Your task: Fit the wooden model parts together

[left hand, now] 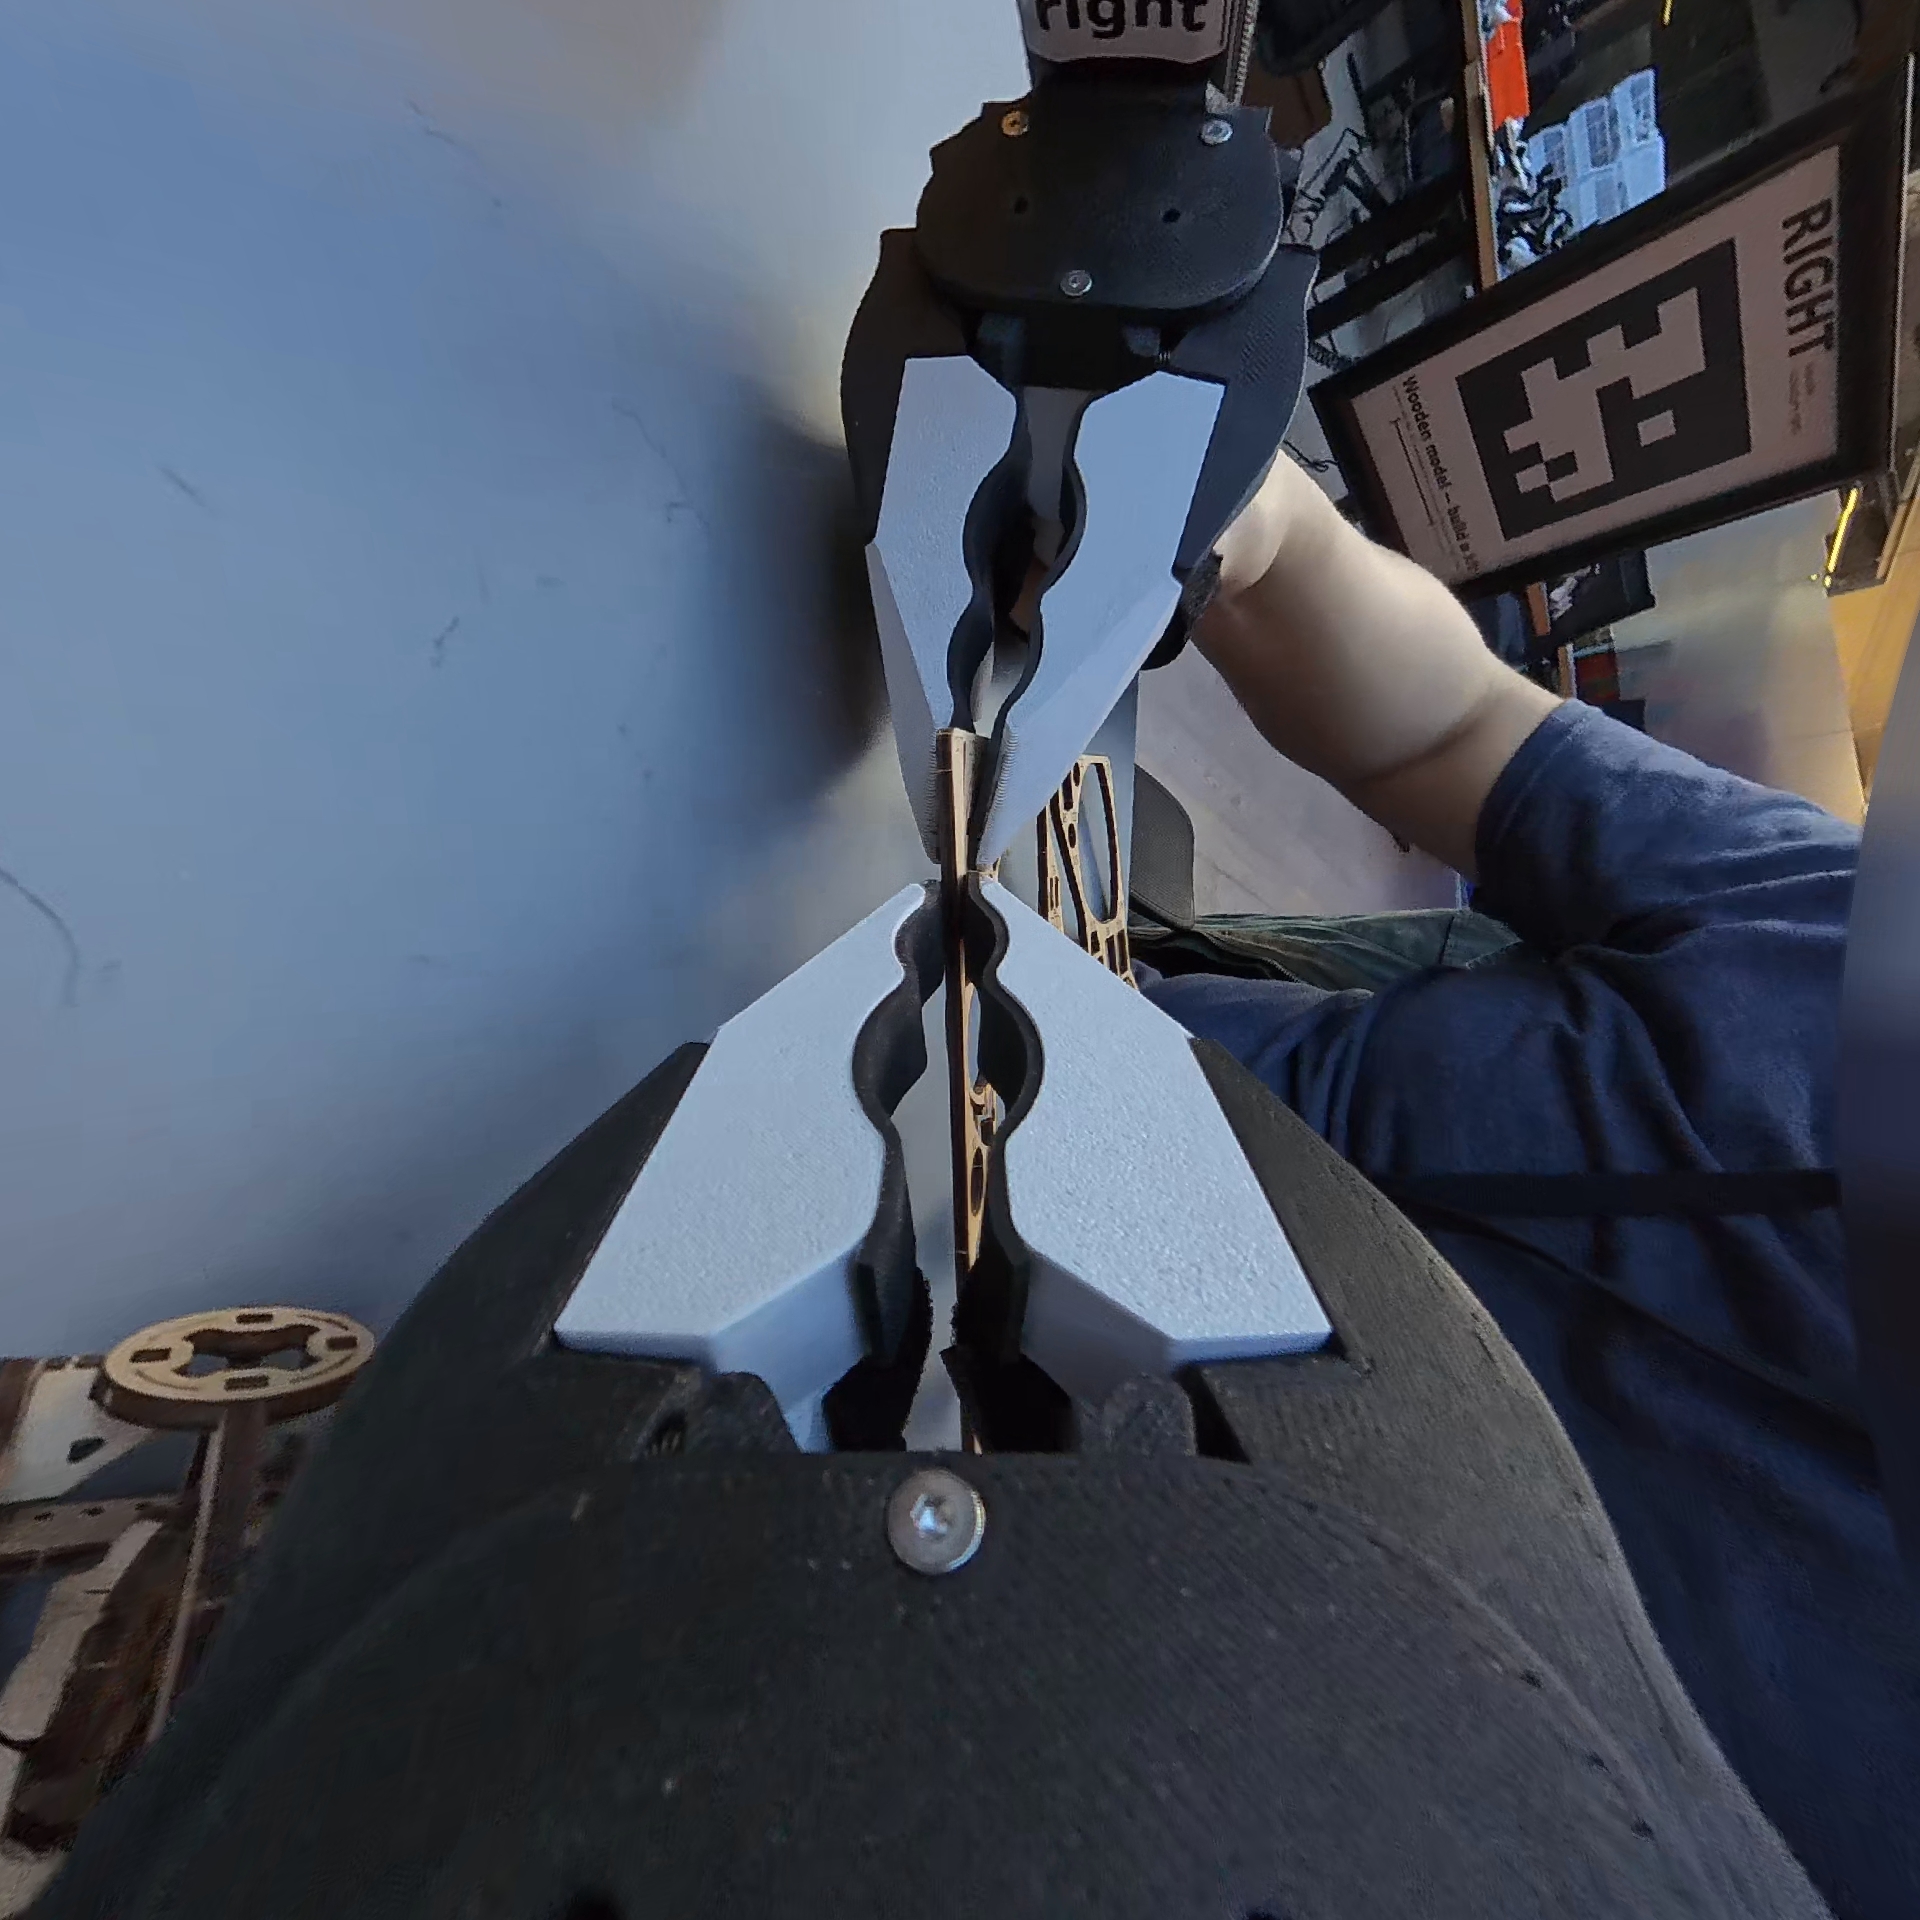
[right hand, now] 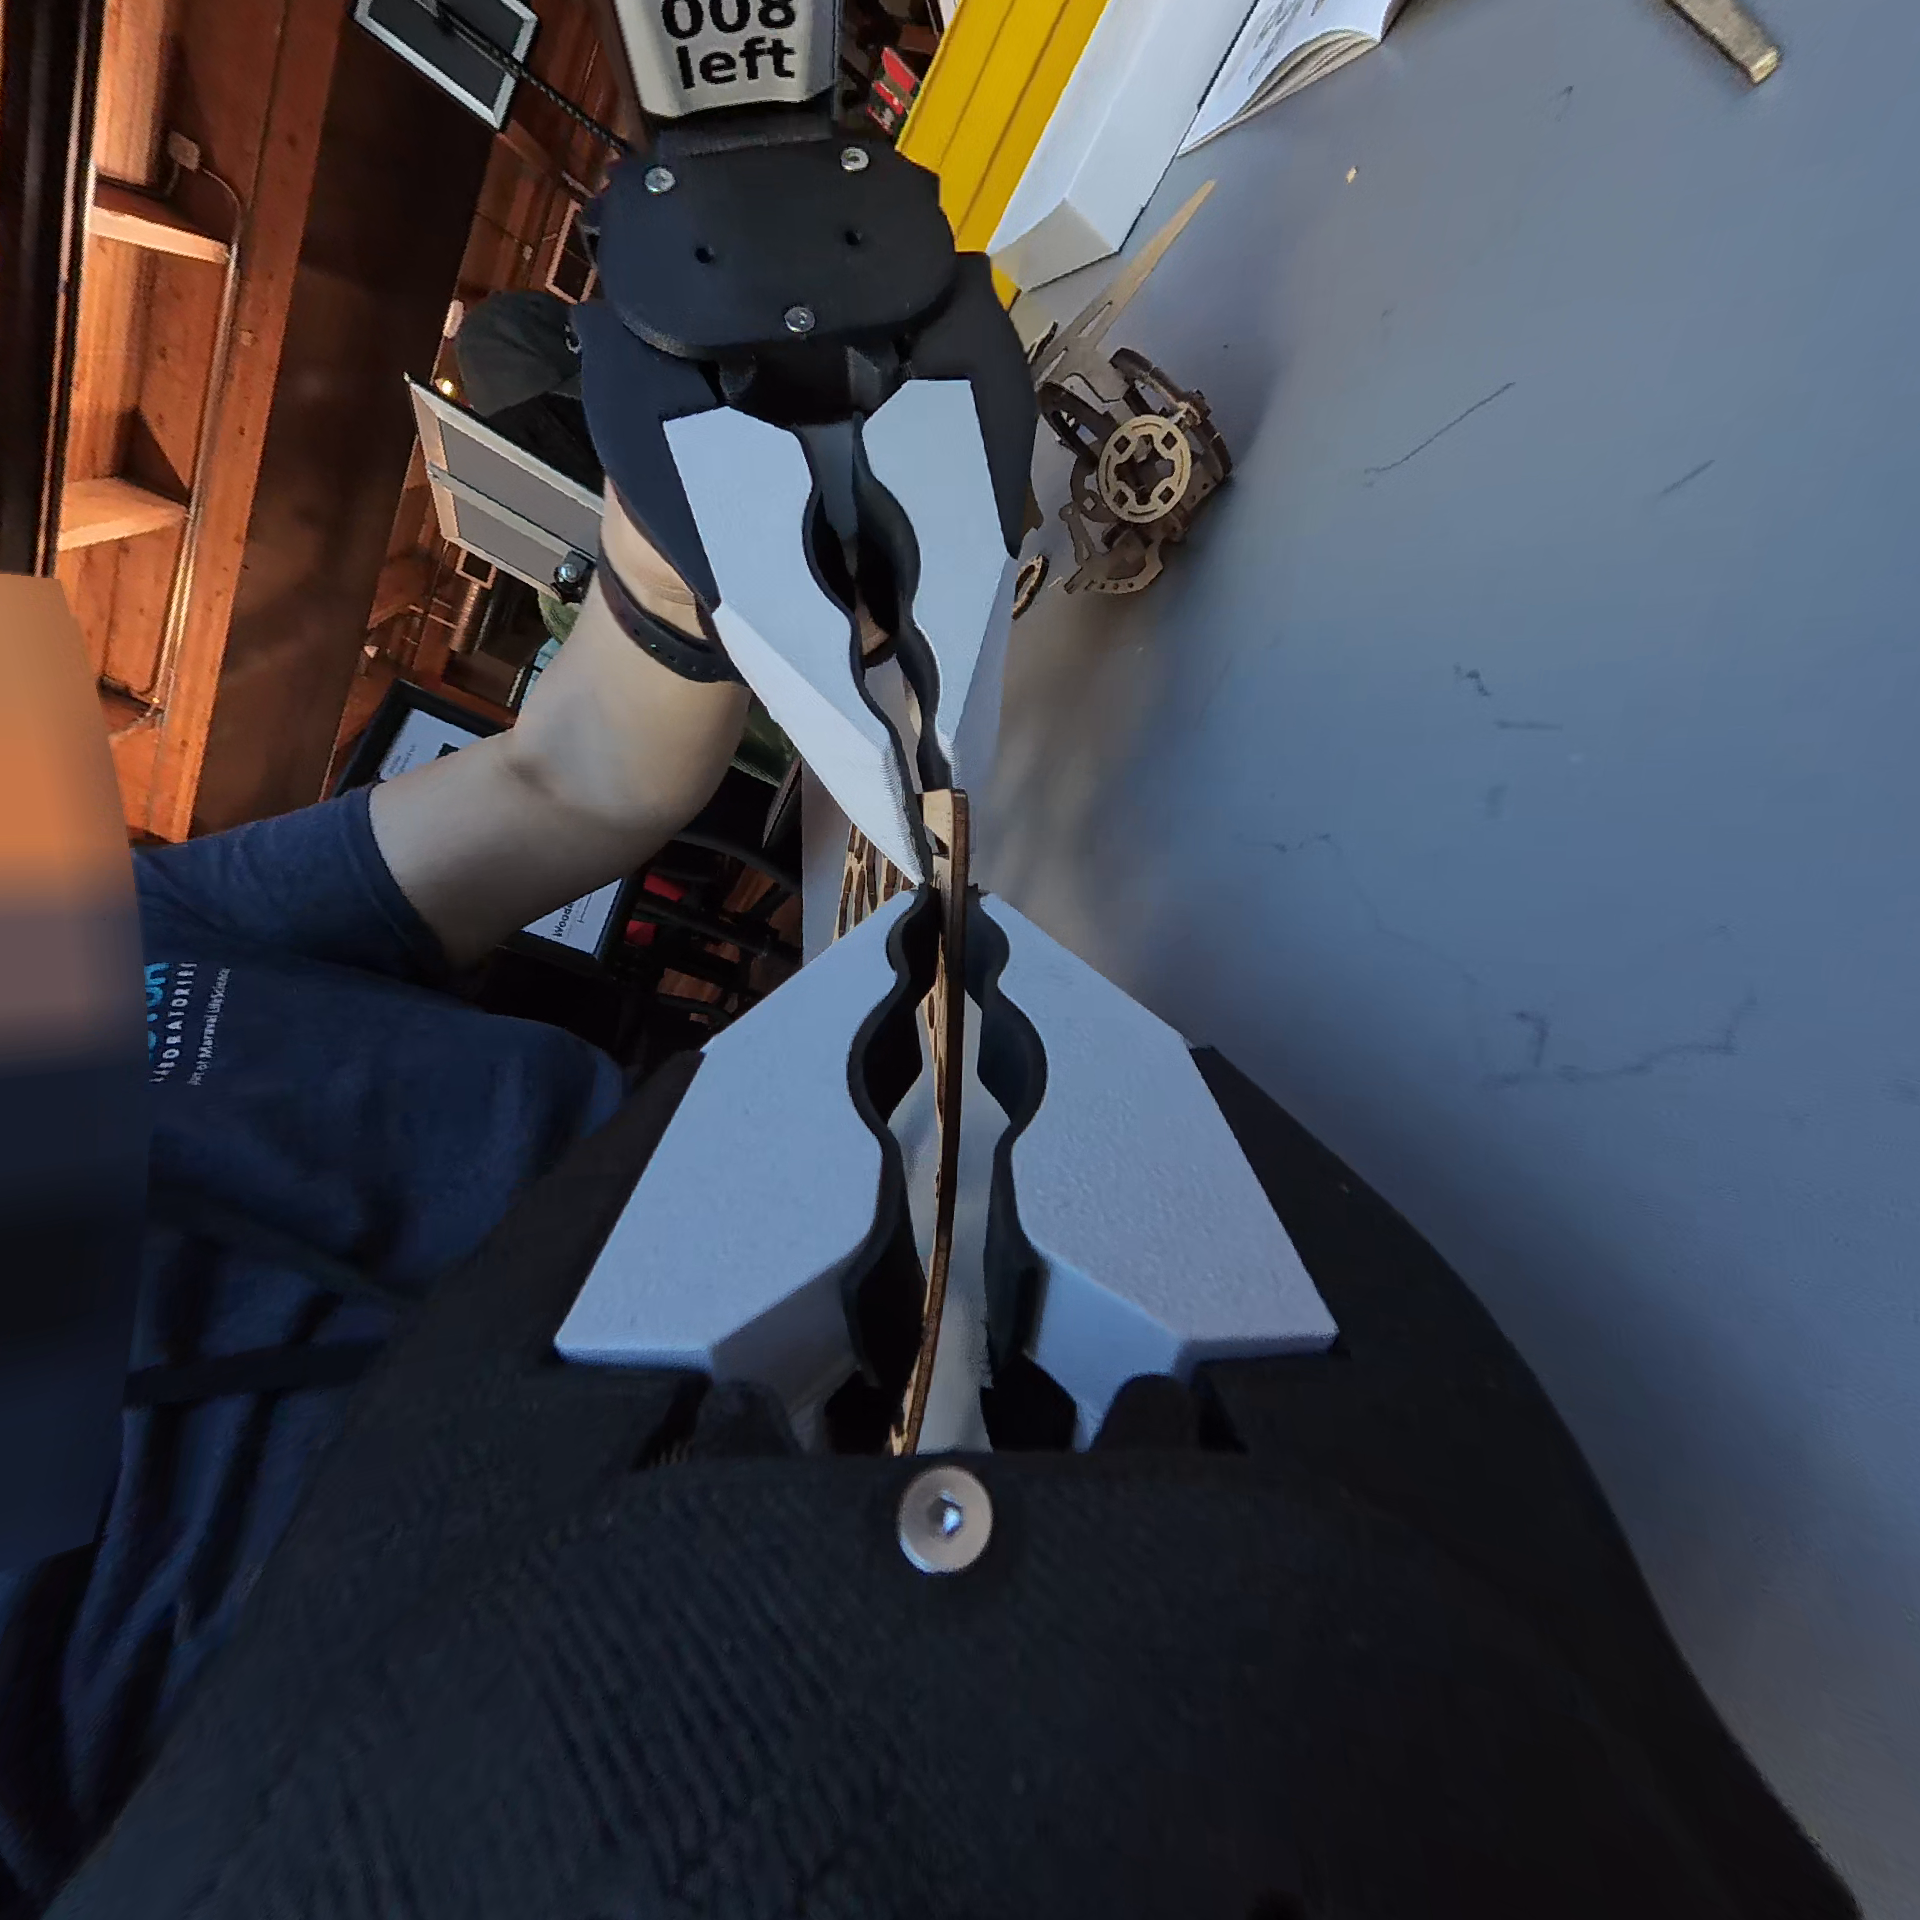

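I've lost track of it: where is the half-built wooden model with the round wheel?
The half-built wooden model lies on the grey table, upper right in the right wrist view, beside the left gripper.

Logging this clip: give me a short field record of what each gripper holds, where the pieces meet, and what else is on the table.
left gripper: shut on a thin wooden sheet, seen edge-on
right gripper: shut on a thin wooden piece, seen edge-on
meeting point: the two grippers face tip to tip above the grey table; whether they share one sheet cannot be told
built model: wooden wheeled assembly standing on the table, untouched
other items: yellow and white boxes at the table's far edge
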### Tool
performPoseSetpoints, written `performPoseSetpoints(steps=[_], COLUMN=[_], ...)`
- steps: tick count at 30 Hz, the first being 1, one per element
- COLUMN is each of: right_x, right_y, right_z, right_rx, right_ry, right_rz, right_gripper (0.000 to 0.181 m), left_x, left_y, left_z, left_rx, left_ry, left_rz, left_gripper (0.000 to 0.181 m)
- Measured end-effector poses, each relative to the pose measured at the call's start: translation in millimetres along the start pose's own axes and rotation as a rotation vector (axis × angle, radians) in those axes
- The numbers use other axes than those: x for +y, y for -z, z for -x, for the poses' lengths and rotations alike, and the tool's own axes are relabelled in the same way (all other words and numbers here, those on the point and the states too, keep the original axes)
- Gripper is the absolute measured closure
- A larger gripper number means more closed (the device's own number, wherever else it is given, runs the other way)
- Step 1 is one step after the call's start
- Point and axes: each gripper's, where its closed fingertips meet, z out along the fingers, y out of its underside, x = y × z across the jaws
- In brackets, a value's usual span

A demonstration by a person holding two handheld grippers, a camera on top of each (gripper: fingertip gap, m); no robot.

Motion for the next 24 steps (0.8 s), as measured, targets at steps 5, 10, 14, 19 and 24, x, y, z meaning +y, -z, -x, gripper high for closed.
performPoseSetpoints(steps=[5,10,14,19,24], right_x=[5.7,7.0,7.2,7.3,6.4], right_y=[-4.3,-5.4,-5.4,-6.4,-7.1], right_z=[-1.7,-6.3,-9.3,-11.1,-13.7], right_rx=[0.011,0.05,0.076,0.101,0.115], right_ry=[-0.01,0.004,0.007,0.022,0.014], right_rz=[0.043,0.053,0.051,0.05,0.049], right_gripper=[0.18,0.179,0.178,0.179,0.175], left_x=[7.3,8.9,8.8,9.5,8.7], left_y=[-1.2,-2.6,-3.5,-2.9,-1.6], left_z=[2.4,6.9,10.2,10.6,12.7], left_rx=[-0.037,-0.082,-0.108,-0.094,-0.109], left_ry=[0.009,0.022,0.018,0.025,0.001], left_rz=[0.007,0.008,0.009,0.006,0.003], left_gripper=[0.18,0.18,0.18,0.18,0.18])
